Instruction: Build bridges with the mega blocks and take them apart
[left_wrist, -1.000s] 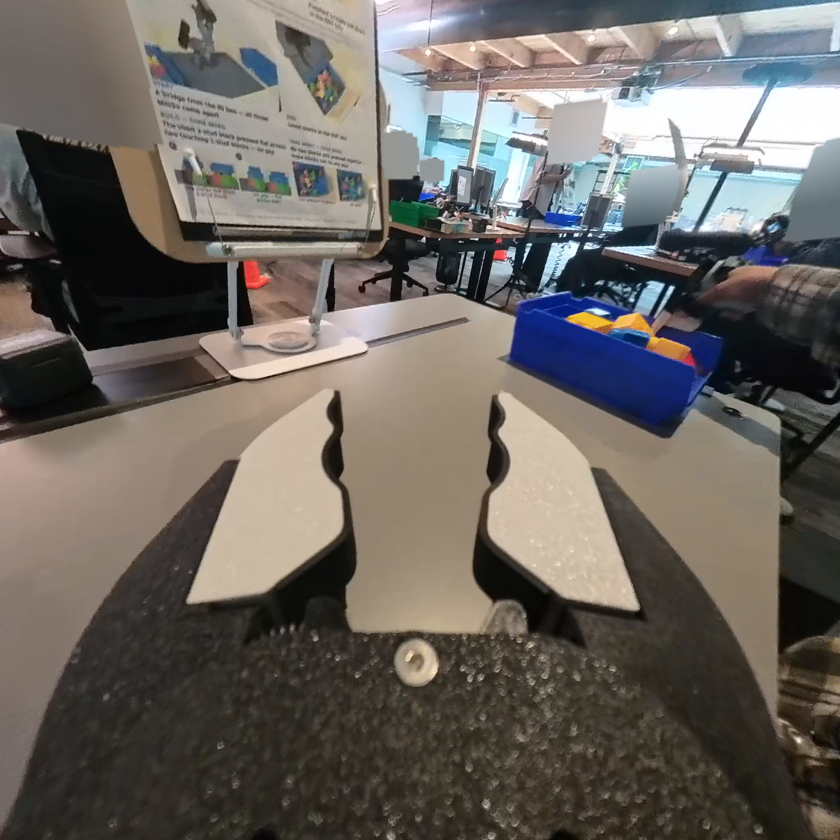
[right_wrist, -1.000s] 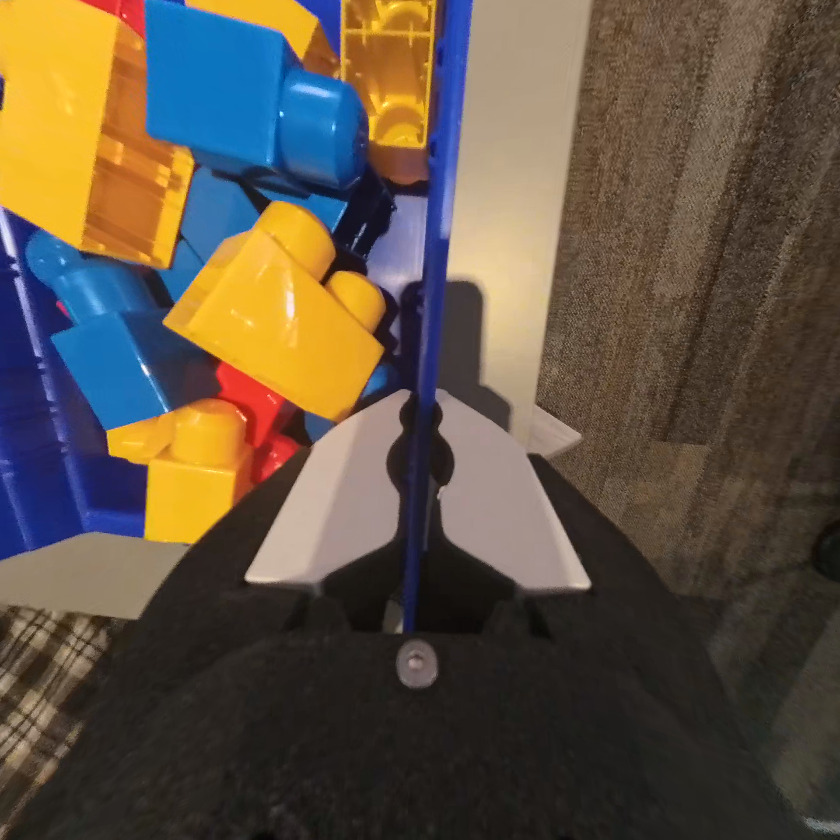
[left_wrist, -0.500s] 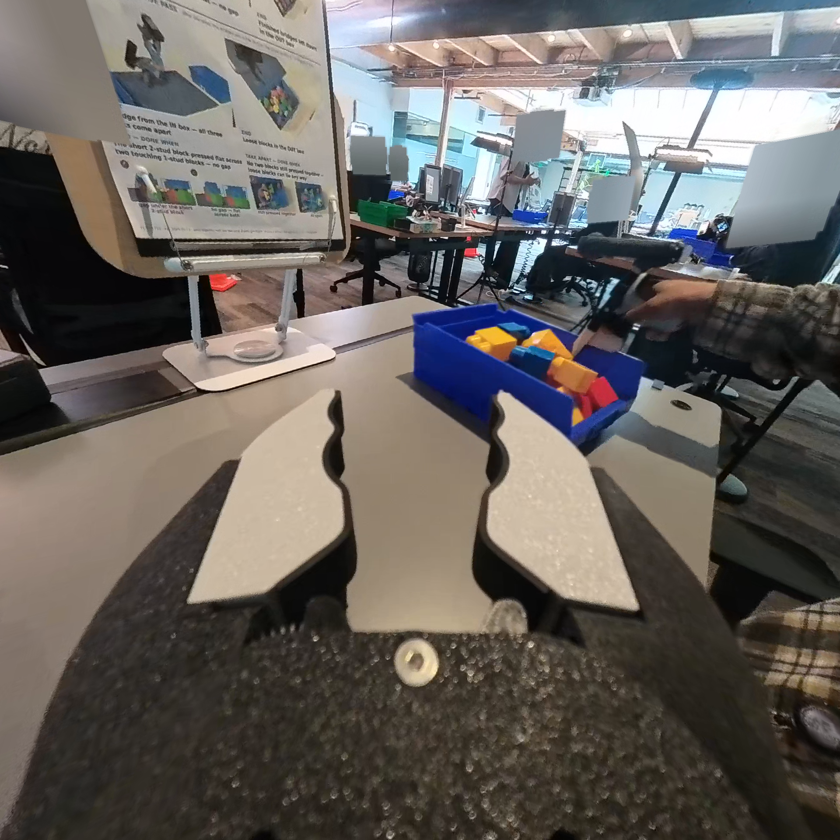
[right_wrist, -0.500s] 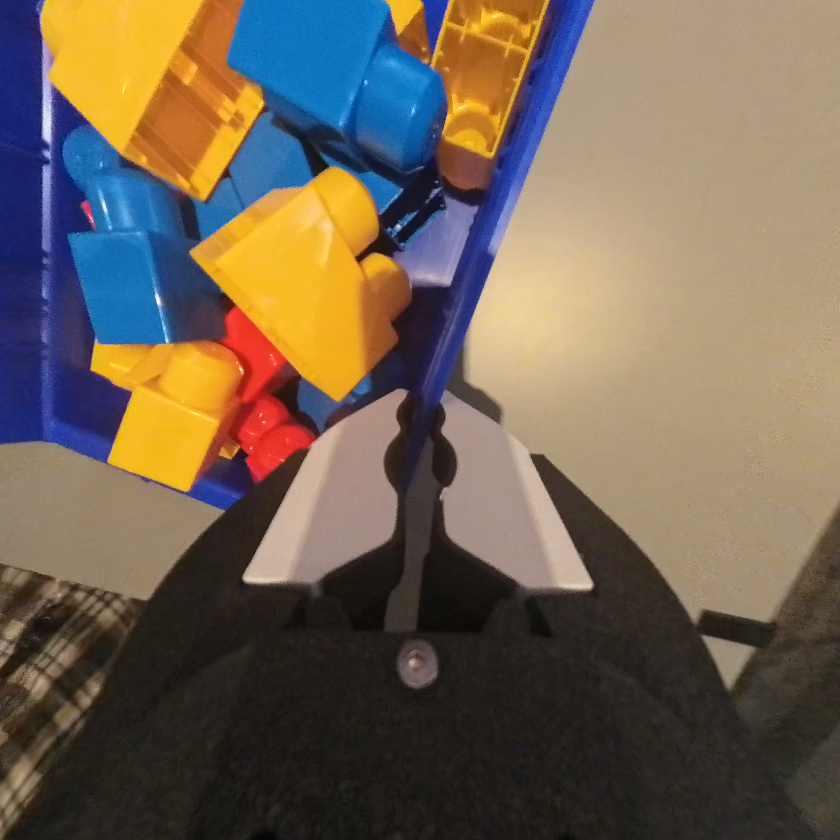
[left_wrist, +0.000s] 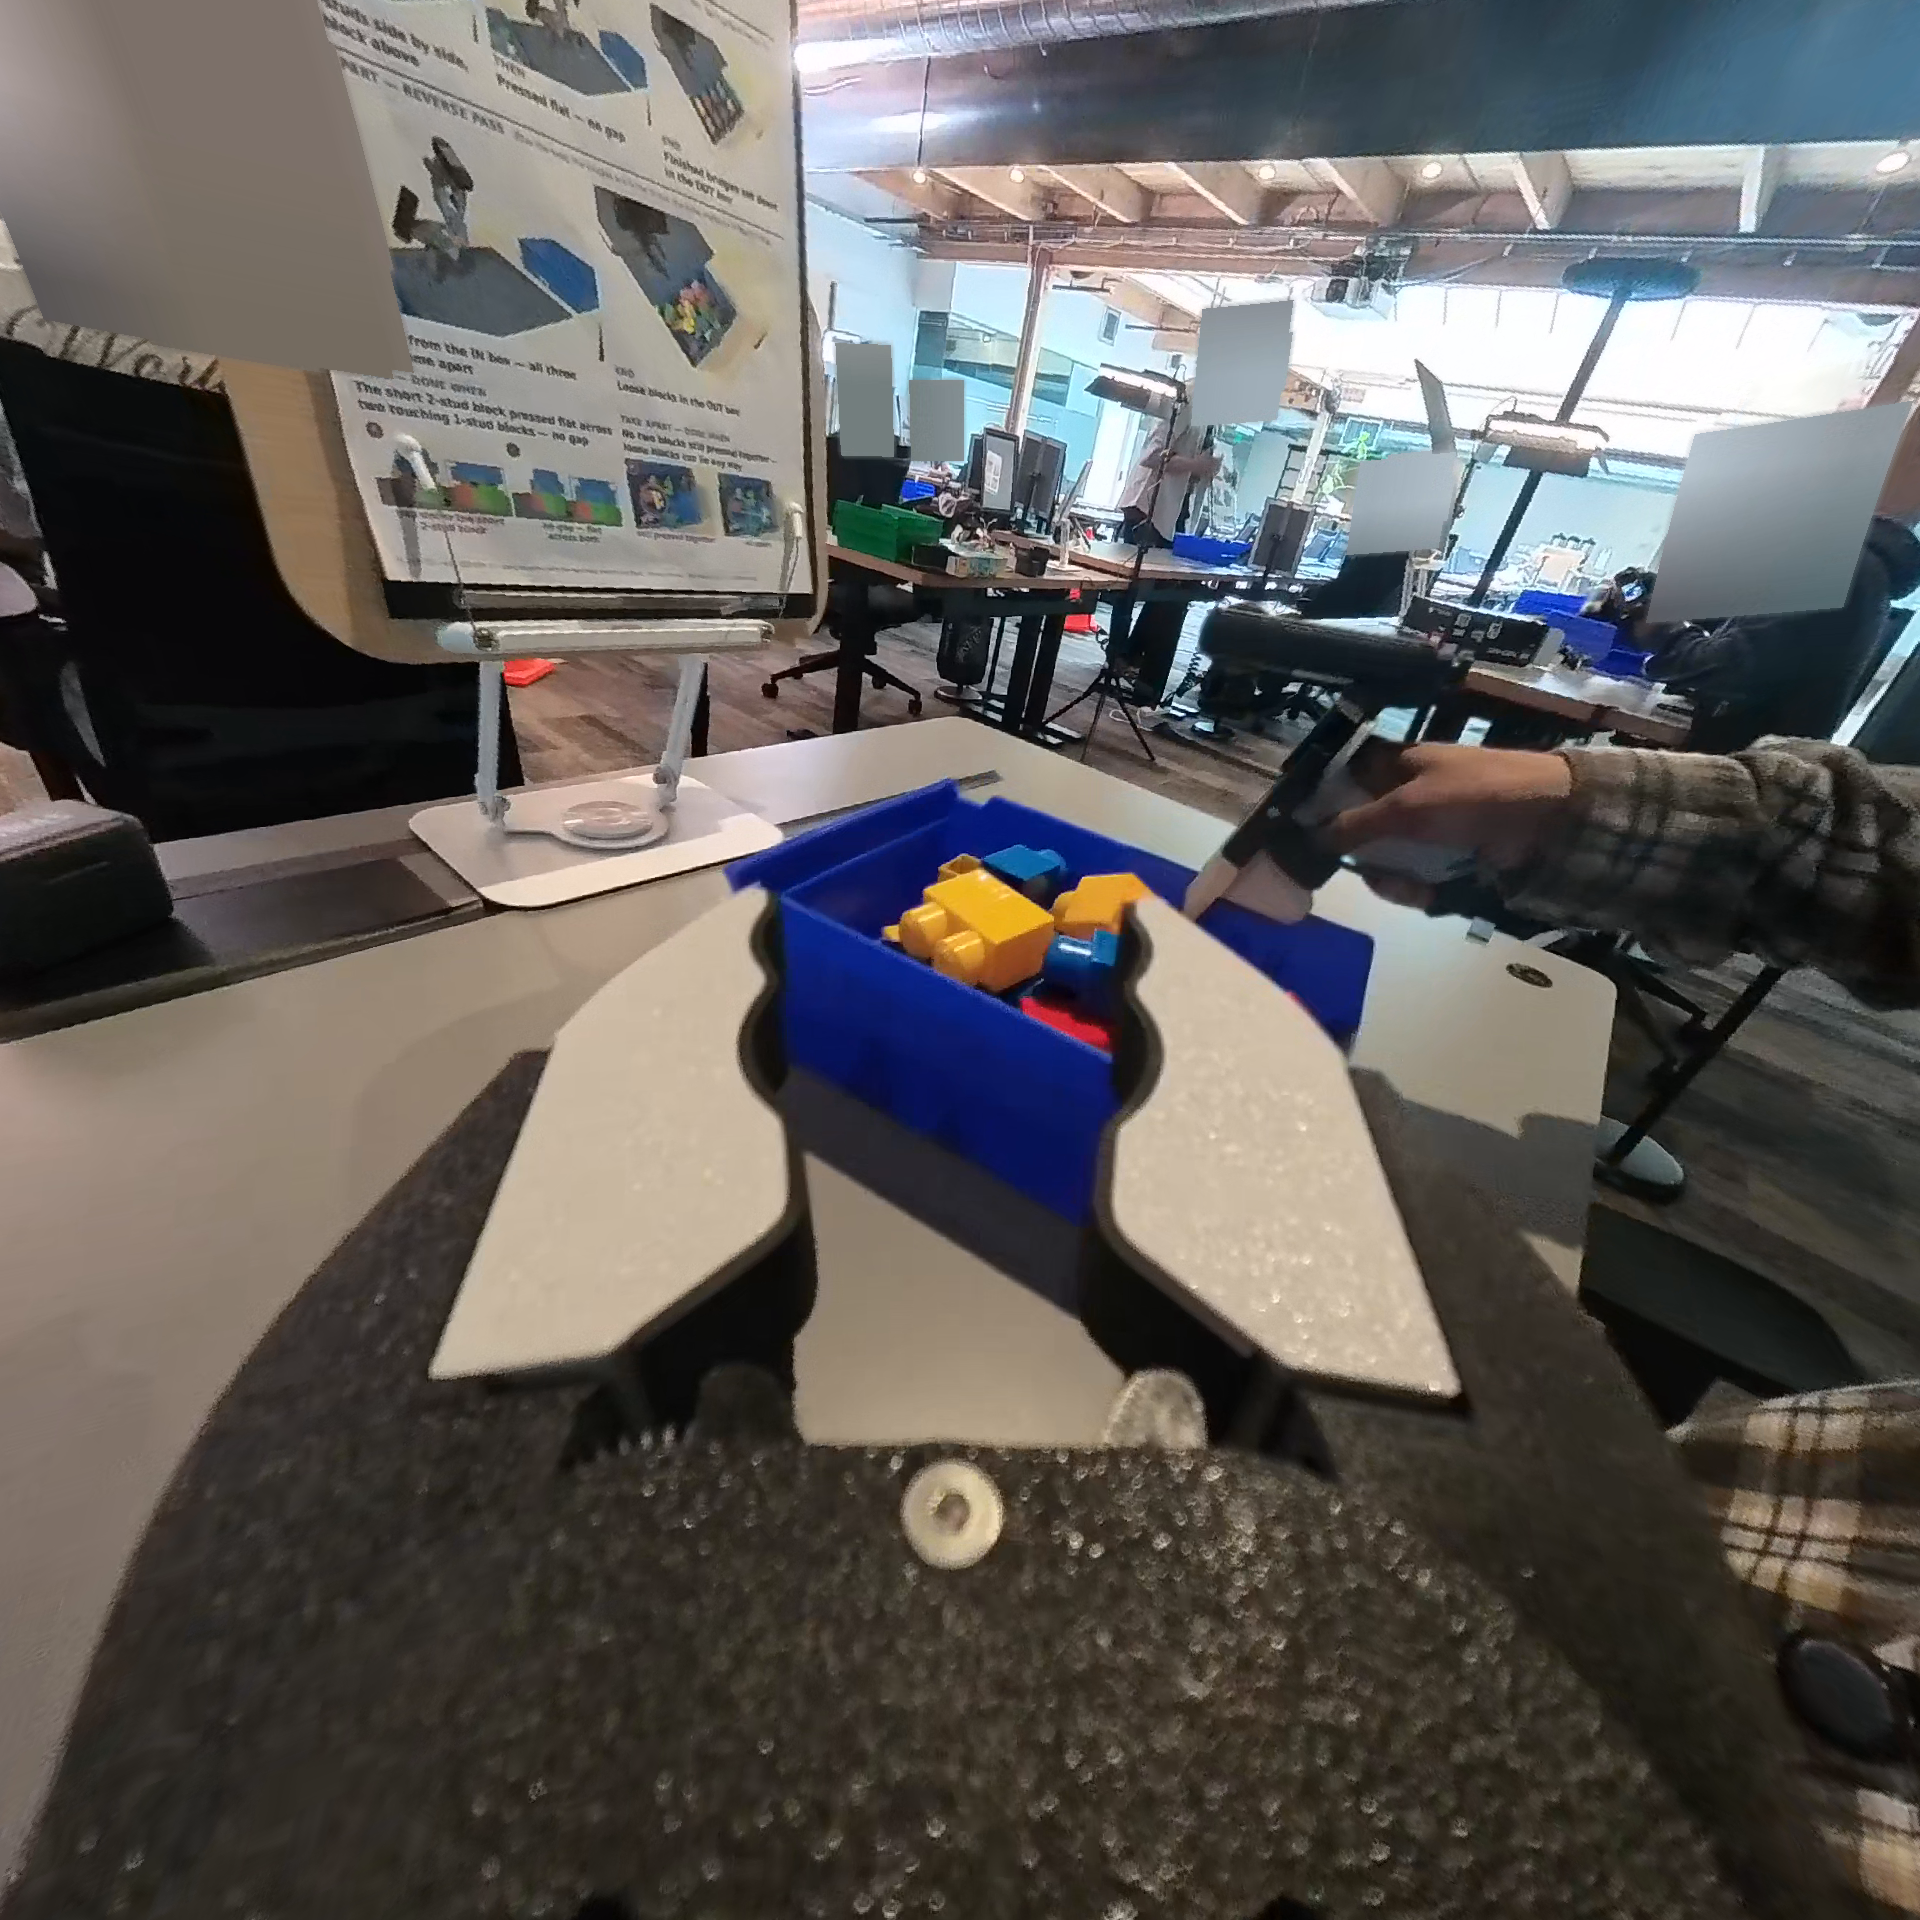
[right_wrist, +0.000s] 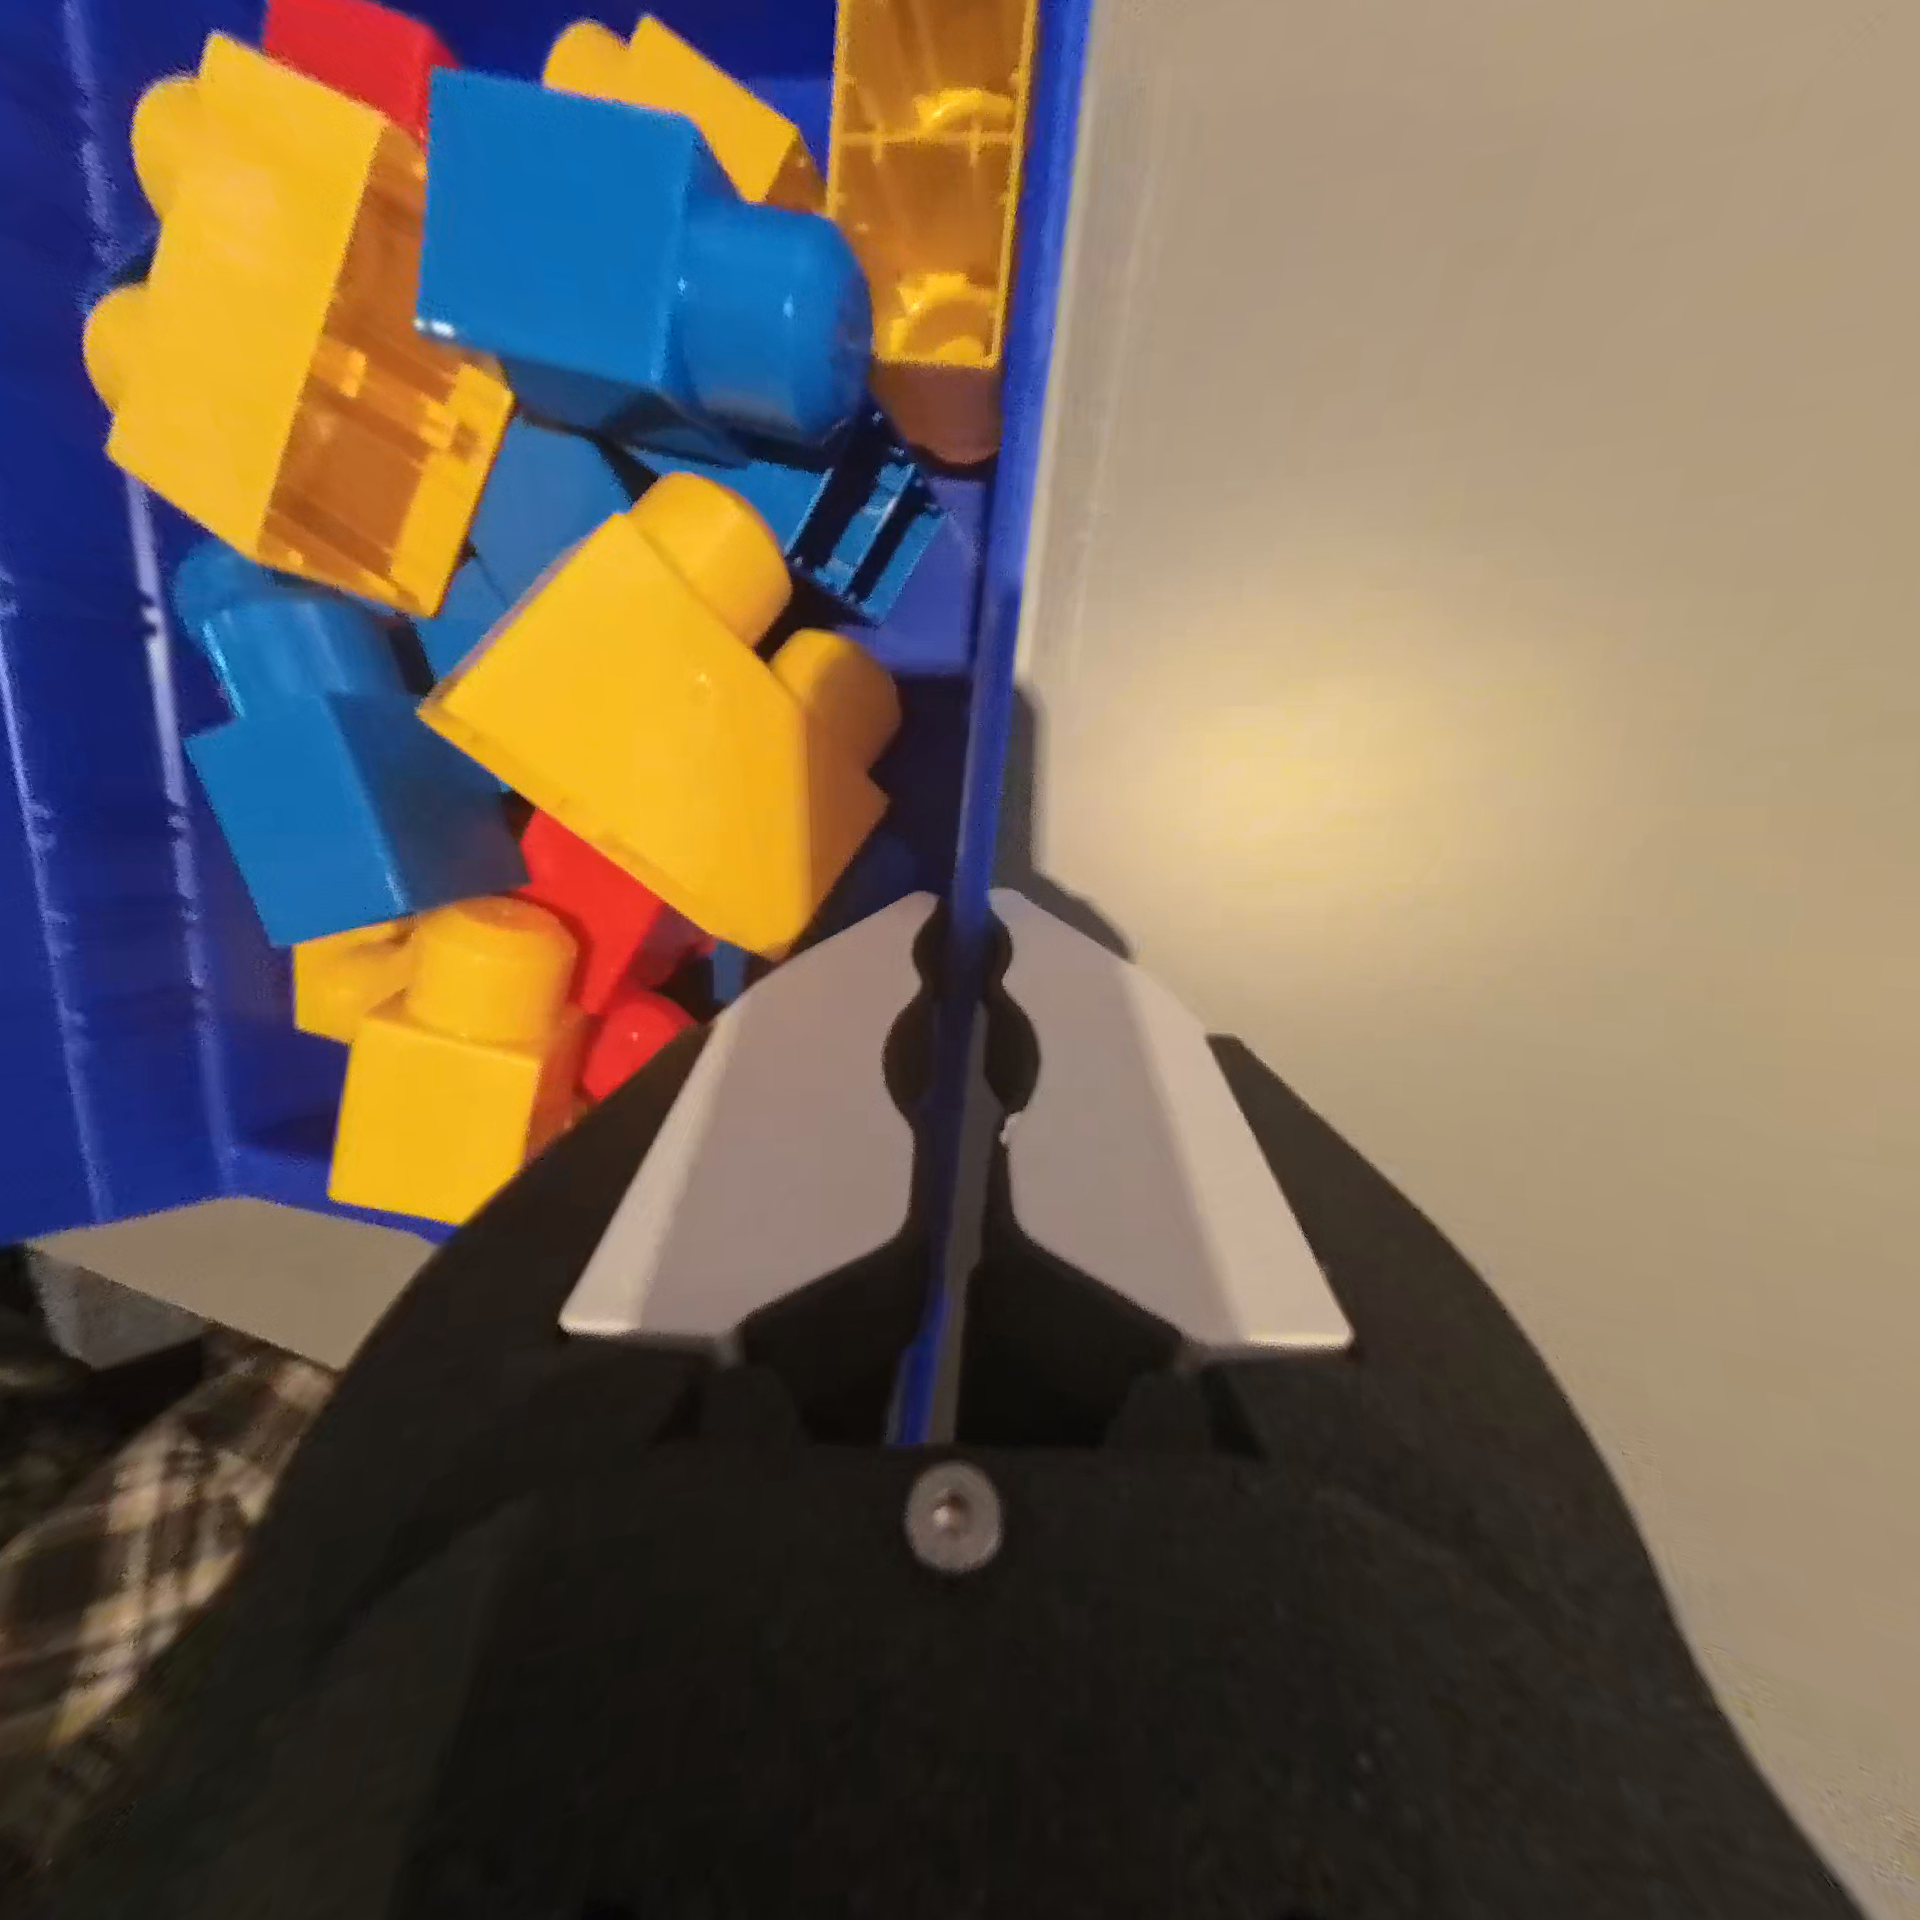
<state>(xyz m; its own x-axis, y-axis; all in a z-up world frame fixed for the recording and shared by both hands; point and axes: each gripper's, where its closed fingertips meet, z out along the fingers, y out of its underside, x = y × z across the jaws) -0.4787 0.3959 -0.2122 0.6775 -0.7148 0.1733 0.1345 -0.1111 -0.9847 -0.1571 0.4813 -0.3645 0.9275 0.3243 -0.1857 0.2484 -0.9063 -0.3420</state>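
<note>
Bin (left_wrist: 935, 1049) now mid-tabletop, dragged in from the right edge; your right gripper (right_wrist: 961, 935) pinches its wall, left gripper (left_wrist: 940, 977) wide, empty. Building can start.

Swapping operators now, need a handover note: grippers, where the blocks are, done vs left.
Right gripper: shut on the side wall of the blue bin.
Left gripper: open, empty, held over the table facing the bin.
Blocks: all loose in the bin, yellow blocks, blue blocks and red blocks jumbled together. None on the table.
Done: nothing built in view.
Left: release the wall, pick blocks out, build the bridges, then take them apart.
</note>
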